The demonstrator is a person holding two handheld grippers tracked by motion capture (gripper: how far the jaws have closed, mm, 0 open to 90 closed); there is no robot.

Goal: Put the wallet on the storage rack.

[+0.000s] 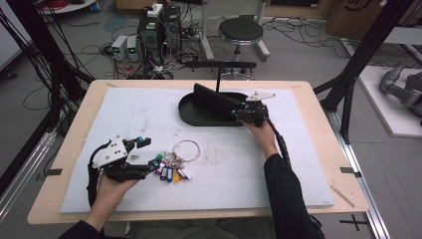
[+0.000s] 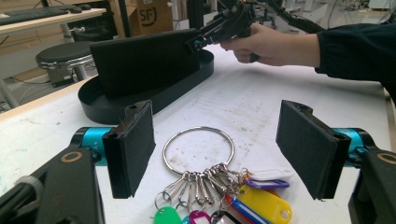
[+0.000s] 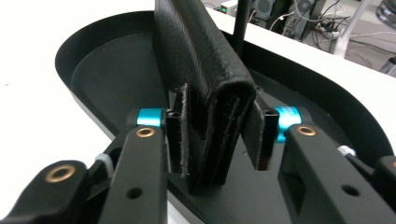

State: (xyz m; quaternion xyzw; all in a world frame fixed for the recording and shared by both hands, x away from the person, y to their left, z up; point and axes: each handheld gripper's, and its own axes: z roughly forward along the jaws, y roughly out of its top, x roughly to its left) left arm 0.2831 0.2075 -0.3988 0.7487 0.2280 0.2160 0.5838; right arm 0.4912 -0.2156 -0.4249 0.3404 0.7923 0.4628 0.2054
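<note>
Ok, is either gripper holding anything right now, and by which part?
The right gripper clamps the black wallet by its end edge, standing over the black tray. The left gripper is open, holding nothing.

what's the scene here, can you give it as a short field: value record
surface: white mat on a wooden table
left gripper: open, jaws either side of the key ring
key ring: flat on the mat, coloured tags attached
right gripper: shut on the black wallet
black wallet: folded, held on edge over the tray
black tray: oval, at the mat's far side
</note>
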